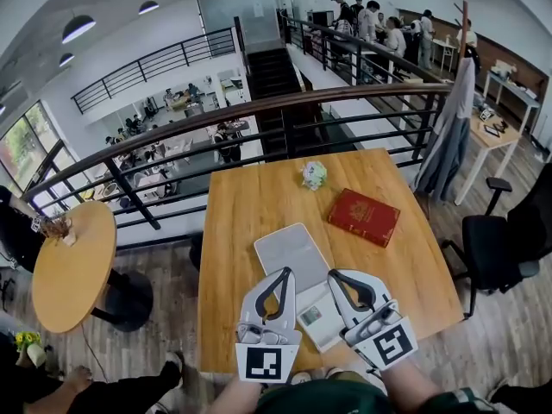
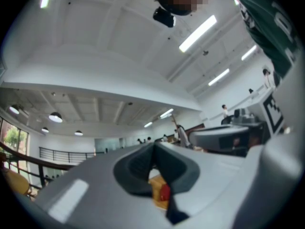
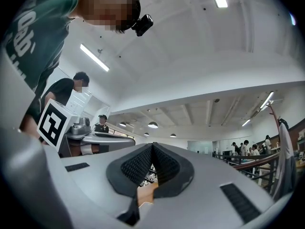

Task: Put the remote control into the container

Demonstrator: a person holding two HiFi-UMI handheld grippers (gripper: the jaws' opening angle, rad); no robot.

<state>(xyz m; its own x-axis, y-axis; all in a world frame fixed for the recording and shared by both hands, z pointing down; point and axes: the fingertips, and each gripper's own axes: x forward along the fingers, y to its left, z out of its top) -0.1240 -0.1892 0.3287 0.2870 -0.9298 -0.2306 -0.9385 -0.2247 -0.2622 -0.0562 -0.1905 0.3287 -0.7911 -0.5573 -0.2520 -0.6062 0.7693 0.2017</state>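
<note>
container [image 1: 289, 248] near table [image 1: 241, 231] edge, red book [image 1: 363, 217] right, pale round ornament [image 1: 314, 175] behind

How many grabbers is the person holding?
2. The left gripper is over the table's near edge, and the right gripper is just to its right. Both are shut with nothing in them. No others seem hidden.

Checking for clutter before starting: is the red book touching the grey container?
Apart. The head view shows a strip of bare wooden table between the red book and the grey container.
</note>
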